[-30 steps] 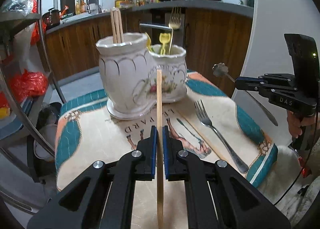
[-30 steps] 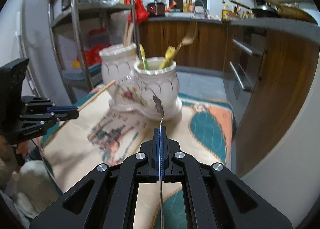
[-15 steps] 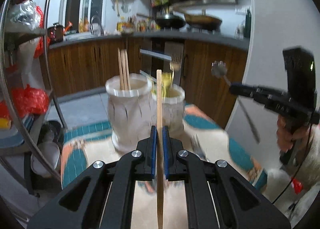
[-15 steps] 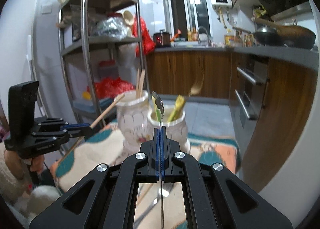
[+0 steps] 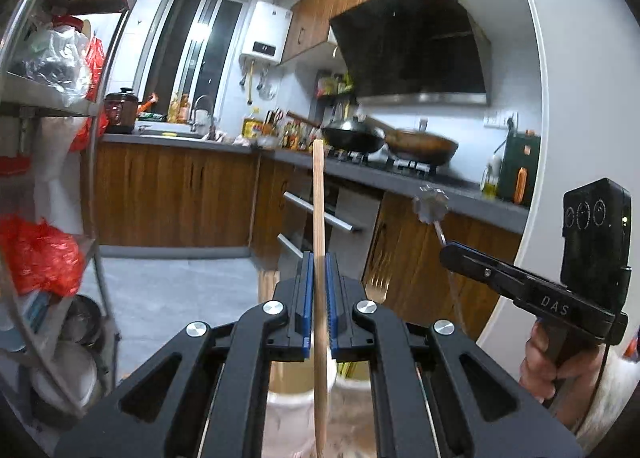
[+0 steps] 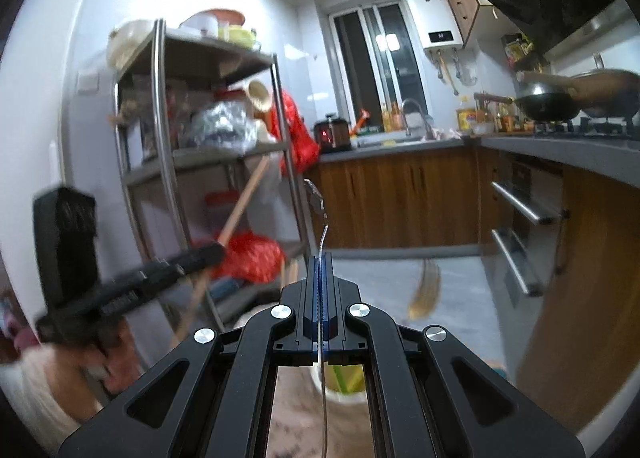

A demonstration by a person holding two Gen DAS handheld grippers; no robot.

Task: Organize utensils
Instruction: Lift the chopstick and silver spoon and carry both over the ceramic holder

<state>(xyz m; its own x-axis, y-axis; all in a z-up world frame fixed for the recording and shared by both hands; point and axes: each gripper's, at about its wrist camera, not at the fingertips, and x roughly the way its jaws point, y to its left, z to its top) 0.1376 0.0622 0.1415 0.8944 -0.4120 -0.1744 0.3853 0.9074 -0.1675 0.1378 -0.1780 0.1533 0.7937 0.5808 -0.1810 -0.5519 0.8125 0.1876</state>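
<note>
Holding one utensil apiece, both grippers sit above the two white pots, so the sorting looks to be midway rather than finished. The left gripper (image 5: 318, 278) has its blue pads closed tight on a wooden chopstick (image 5: 319, 194), which stands upright between them and runs on down below the gripper towards the left pot (image 5: 289, 394). More chopsticks (image 5: 267, 282) already stand in that pot, just left of and beneath the fingers.

The right gripper (image 6: 320, 282) is pinched fully closed on the thin metal handle of a spoon (image 6: 316, 198), its bowl sticking up ahead of the fingertips. Directly below it sits the right pot (image 6: 344, 390) with something yellow-green inside, and a gold fork (image 6: 425, 292) pokes up a little to the gripper's right (blurred, so its exact seat is hard to judge).

My reading: some cutlery is already sorted by kind, and these two pieces are lifted but not yet dropped in. What remains is lowering each into its matching pot and letting go. Whether anything is left lying on the counter cannot be told from here, since the grippers block that area.
</note>
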